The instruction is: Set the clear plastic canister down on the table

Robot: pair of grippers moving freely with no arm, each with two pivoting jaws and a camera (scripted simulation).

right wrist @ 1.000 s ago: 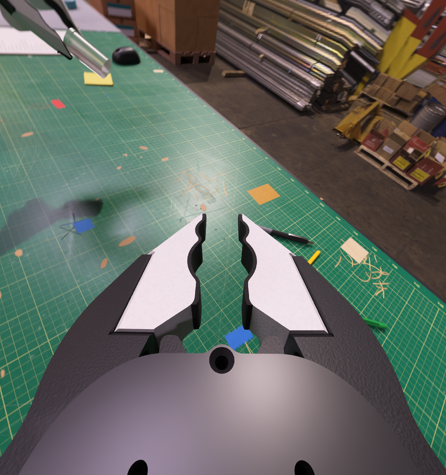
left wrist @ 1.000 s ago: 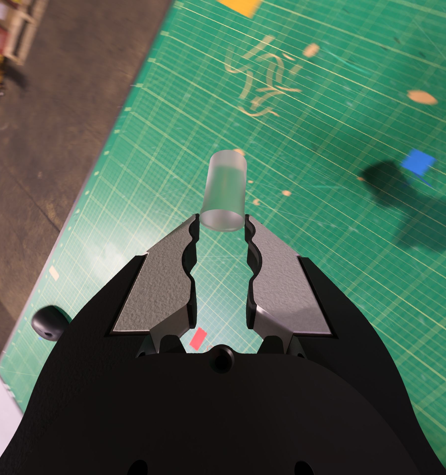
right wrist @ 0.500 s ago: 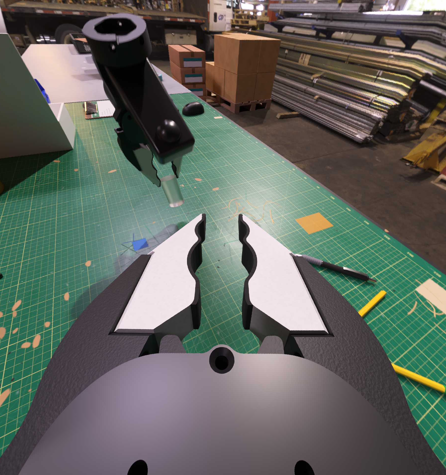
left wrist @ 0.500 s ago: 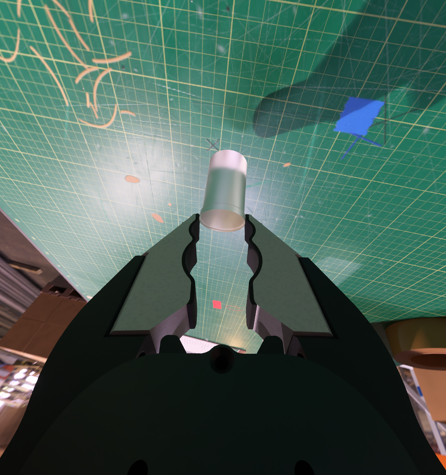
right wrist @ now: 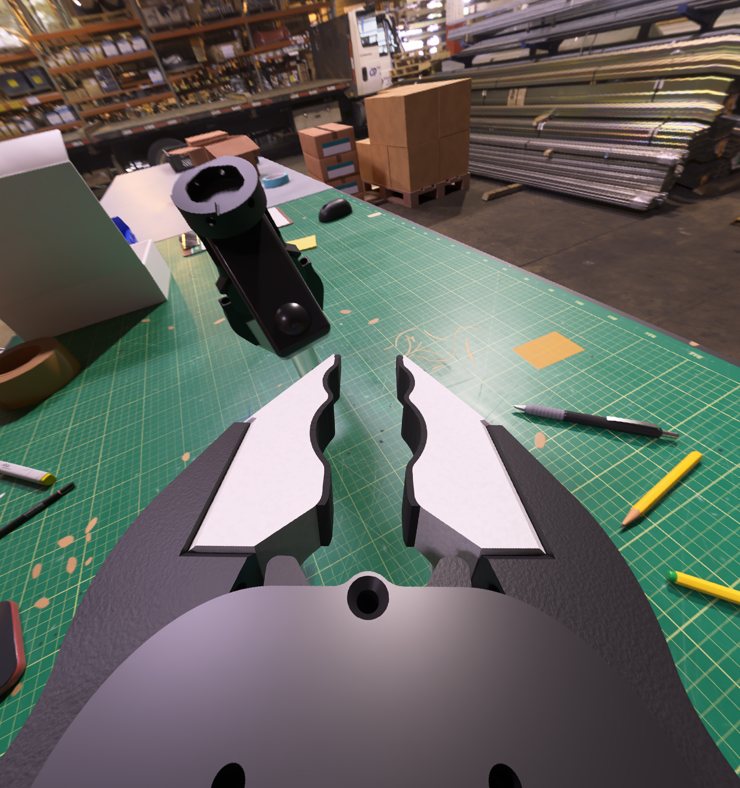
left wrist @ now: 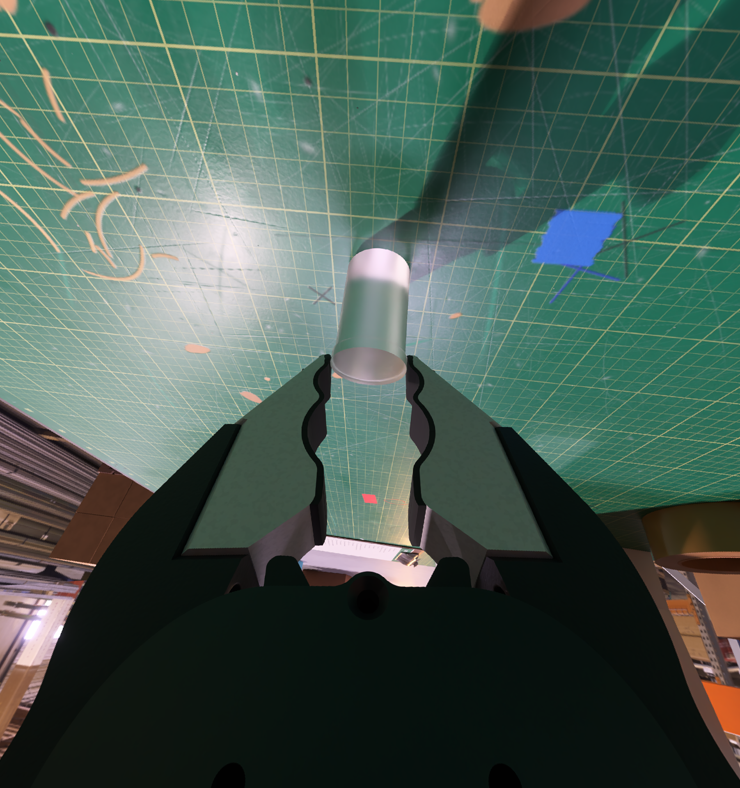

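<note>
Left gripper [left wrist: 368, 366] clamps the canister [left wrist: 372, 320] by its near end at the fingertips, pointing at 12 o'clock above the mat [left wrist: 189, 128]. Right gripper [right wrist: 368, 371] empty, jaws parted. Canister probably light, stiff, slick; mid-body hold safer.

The left gripper [left wrist: 367, 367] is pointing steeply downward, its camera view turned so far over that the surface below fills the upper part of its picture. Its two fingers [left wrist: 274, 435] are pinching inward at the very tips, gripping something between them, while the wavy inner edges behind the tips are standing apart. In the right wrist view, this left gripper [right wrist: 304, 362] is hanging in the air, its black body tilting down and toward the near side. The right gripper [right wrist: 368, 362] is reaching forward at a shallow downward angle, its white-faced fingers [right wrist: 274, 460] spreading with a clear gap between the tips, holding nothing.
</note>
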